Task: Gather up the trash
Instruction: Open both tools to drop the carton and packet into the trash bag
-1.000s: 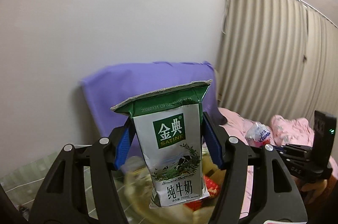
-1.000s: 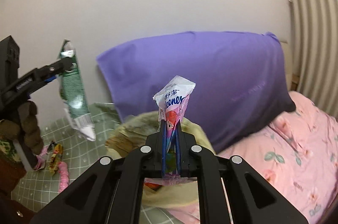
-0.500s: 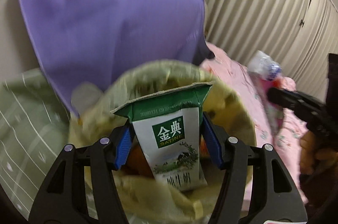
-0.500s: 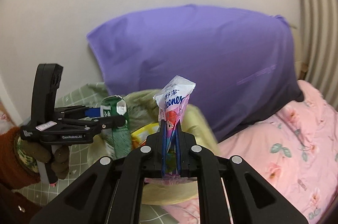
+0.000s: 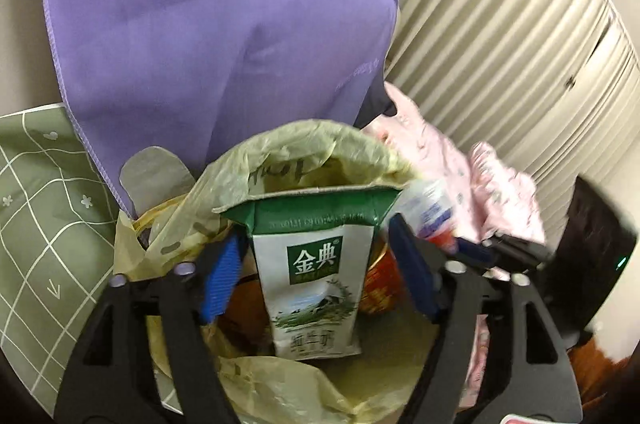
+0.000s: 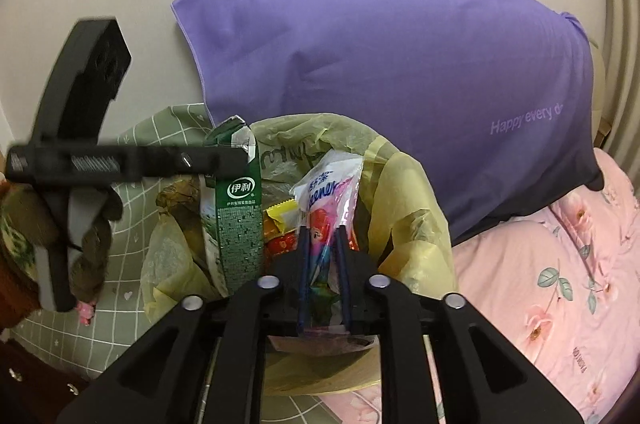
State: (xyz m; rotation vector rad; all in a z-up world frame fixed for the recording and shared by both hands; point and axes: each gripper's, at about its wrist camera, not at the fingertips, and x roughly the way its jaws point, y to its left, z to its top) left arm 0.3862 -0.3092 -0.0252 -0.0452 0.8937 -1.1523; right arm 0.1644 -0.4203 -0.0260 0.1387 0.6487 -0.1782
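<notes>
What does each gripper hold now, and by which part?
Nothing gripped: left gripper is opening around the milk carton near its top; right gripper around the tissue pack at its lower end.

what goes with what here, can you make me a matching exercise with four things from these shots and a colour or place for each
Things:
1. milk carton
2. tissue packet
3. trash bag
4. pillow

Descriptions:
a. purple, leaning against the wall
b. yellowish, open at the top
c. green and white, between the left gripper's blue pads
d. pink and white, between the right gripper's pads

Pairs: 1-c, 2-d, 3-b, 4-a
</notes>
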